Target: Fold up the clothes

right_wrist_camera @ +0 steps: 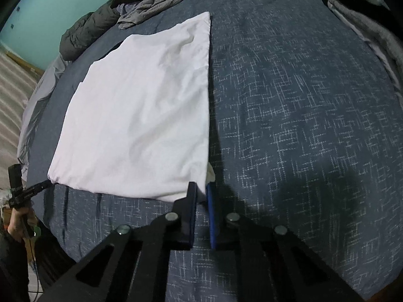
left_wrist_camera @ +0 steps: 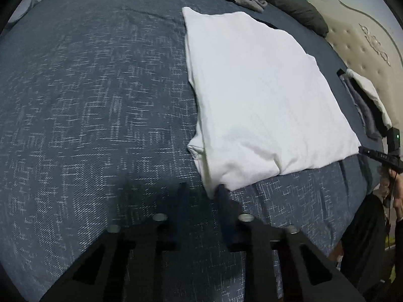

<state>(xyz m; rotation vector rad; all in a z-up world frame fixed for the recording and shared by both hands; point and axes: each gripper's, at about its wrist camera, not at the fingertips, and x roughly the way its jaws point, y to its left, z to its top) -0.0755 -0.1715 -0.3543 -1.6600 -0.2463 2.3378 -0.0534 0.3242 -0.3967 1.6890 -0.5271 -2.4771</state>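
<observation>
A white garment (left_wrist_camera: 262,95) lies flat on the bed (left_wrist_camera: 88,100), already folded into a broad rectangle. The bed has a dark blue cover with thin white threads in it.

The left gripper (left_wrist_camera: 201,191) is low at the near left corner of the garment. Its two fingers stand a little apart, and the white corner comes down to the gap between them, against the right finger. I cannot tell if the cloth is really held there or only touches the finger.

The right gripper (right_wrist_camera: 200,191) is at the other near corner. Its fingers are almost together, with only a narrow slit, and a small piece of the white cloth sits in this slit, so it looks pinched.

In the right wrist view, the left gripper is seen also at the far left, its tip touching the other corner, with a hand (right_wrist_camera: 19,222) holding the handle.

At the far edge of the bed there is a heap of grey clothes (right_wrist_camera: 161,0), crumpled, beside a dark pillow (right_wrist_camera: 85,35). On the right side, a stack of folded clothes (right_wrist_camera: 362,10) lies well apart from the white garment.
</observation>
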